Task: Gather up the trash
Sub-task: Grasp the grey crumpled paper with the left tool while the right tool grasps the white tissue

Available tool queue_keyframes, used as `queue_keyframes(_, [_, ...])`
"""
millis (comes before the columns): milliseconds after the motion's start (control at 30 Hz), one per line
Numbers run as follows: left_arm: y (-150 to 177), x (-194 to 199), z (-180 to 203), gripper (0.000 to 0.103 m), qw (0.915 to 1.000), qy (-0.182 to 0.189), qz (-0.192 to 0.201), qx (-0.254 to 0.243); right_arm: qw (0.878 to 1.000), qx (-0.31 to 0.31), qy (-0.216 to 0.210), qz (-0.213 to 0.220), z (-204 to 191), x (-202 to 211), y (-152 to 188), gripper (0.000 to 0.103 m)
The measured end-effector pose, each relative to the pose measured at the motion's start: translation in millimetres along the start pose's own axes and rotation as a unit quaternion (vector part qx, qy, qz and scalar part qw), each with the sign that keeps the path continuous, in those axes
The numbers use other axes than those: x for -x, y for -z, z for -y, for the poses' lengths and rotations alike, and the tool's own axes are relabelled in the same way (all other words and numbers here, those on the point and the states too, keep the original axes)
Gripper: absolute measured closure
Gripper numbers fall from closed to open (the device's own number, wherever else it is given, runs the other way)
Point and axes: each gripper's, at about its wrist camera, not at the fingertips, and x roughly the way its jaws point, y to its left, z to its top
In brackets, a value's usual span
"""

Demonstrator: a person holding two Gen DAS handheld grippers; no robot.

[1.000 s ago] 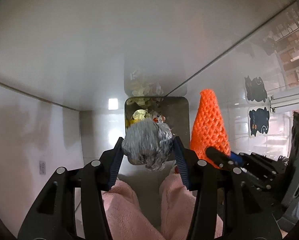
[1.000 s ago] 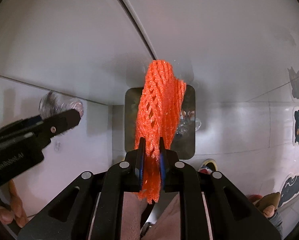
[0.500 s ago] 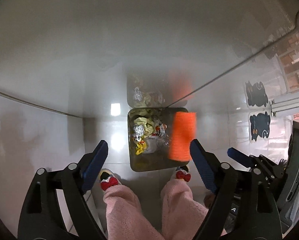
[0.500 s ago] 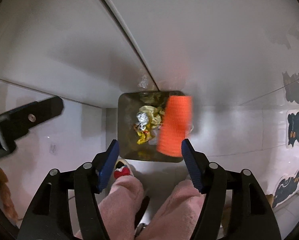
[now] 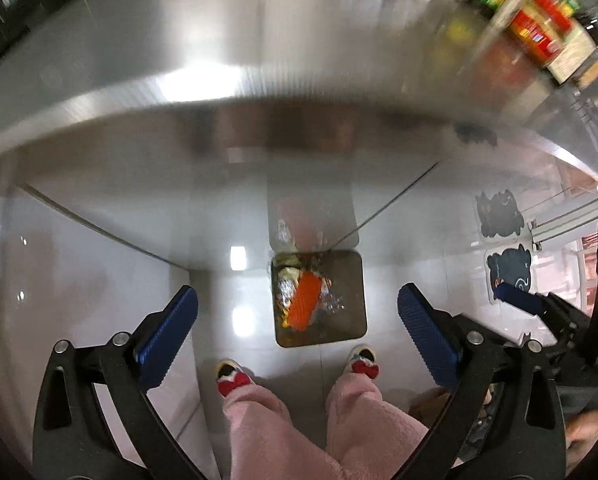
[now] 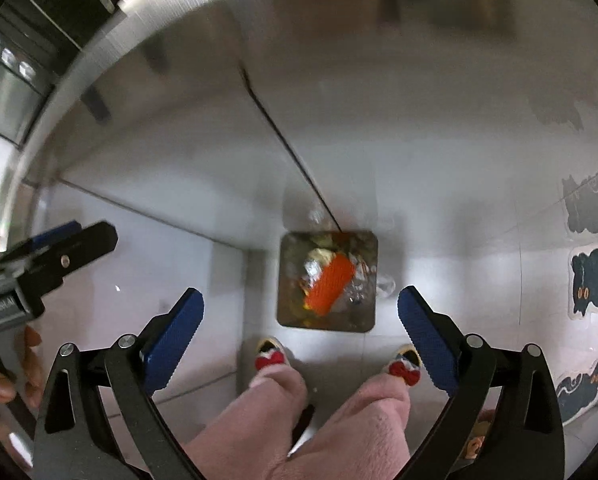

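Observation:
A square metal bin (image 5: 351, 320) (image 6: 288, 312) stands on the floor far below both grippers. In it an orange foam net (image 5: 305, 306) (image 6: 331, 286) lies on top of other trash, beside a crumpled foil ball (image 5: 285, 292) (image 6: 313, 270). My left gripper (image 5: 296, 292) hangs high above the bin, its jaws opening wide with nothing between them. My right gripper (image 6: 301, 293) hangs just as high, jaws also opening and bare. Each gripper shows at the edge of the other's view: the right gripper (image 5: 519, 302) at the right edge, the left gripper (image 6: 59, 248) at the left edge.
A steel counter edge (image 5: 179, 88) curves across the top, with bottles and jars (image 5: 539, 32) on it at the far right. The person's pink trouser legs (image 5: 259, 420) and red-bowed slippers (image 6: 273, 358) stand just before the bin. Dark cat-shaped mats (image 6: 593, 280) lie to the right.
Both grippers opened and let go, the left of the foil ball and the right of the orange net; both fell into the bin. Both grippers rose well above it.

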Motion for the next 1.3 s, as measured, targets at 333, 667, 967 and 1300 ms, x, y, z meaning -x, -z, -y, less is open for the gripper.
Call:
queue_keyframes(333, [-45,95,-9,0.008,0.9964,-0.008,0.084,0.002,0.994,0.005,-0.002,0.112,-22,112,-57,0.005])
queue_keyframes(667, [-103,109,-2,0.008,0.9927,-0.011,0.12,-0.011,0.989,-0.028,-0.024,0.14,-20,127,-145,0.005])
queue_keyframes(967, [-156,88,12,0.008,0.9921,-0.012,0.119,-0.038,0.989,-0.026,-0.022,0.143,-19,101,-223,0.007])
queue_keyframes(1300, [-194,59,29,0.008,0.9922,-0.007,0.11,-0.059,0.995,-0.016,-0.037,0.094,-34,47,-270,0.048])
